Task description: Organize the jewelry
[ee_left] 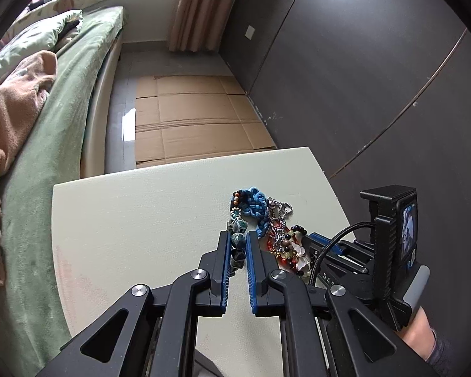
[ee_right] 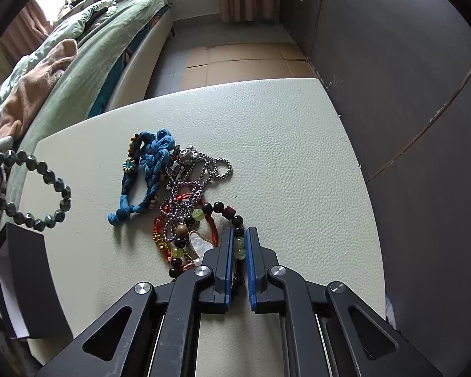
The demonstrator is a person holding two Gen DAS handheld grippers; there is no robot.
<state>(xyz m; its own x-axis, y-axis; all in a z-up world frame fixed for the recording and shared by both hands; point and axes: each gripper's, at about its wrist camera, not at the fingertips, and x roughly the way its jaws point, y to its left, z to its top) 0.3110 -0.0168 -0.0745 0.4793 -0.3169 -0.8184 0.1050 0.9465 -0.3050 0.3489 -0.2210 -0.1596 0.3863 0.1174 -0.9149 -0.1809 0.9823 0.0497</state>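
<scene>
Jewelry pile point(ee_right: 179, 194) at both hand-held grippers' fingertips

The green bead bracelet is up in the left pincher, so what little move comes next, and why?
Probably carry it left and lower it toward the black box. The left gripper is shut on the green bead bracelet, which hangs clear of the tangled pile. The right gripper pinches the black-and-yellow bead strand, seemingly steadying it.
</scene>
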